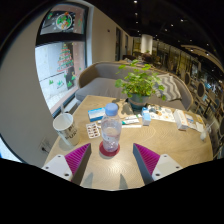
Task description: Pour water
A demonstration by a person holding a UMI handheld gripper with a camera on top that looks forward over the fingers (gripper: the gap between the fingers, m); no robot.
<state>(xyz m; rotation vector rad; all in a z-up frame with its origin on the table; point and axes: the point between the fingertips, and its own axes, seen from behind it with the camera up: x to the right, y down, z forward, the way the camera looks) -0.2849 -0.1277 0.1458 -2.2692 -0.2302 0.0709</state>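
Bottle (111, 132): clear plastic, upright on the wooden table (165, 140), blue cap on top, red band near the base; stands just ahead of the fingertips, centred on the gap between them, untouched
Gripper (111, 158): spread wide, holding nothing
Fingers: pink pads facing inward, one (77, 158) left of the bottle's base, one (146, 155) right of it, clear gaps on both sides
Paper cup (65, 127): white, upright, left of the bottle and apart from it, near the table's edge
Printed card (94, 131): flat on the tabletop between cup and bottle
Small items: scattered beyond the bottle toward the plant, too small to tell apart
Potted plant (138, 84): green leaves, dark pot, beyond the bottle toward the table's far side
White pack (182, 119): lying well to the right of the bottle
Chairs (100, 75): grey, upholstered, behind the table
Window (57, 68): at the left, with a round sign above
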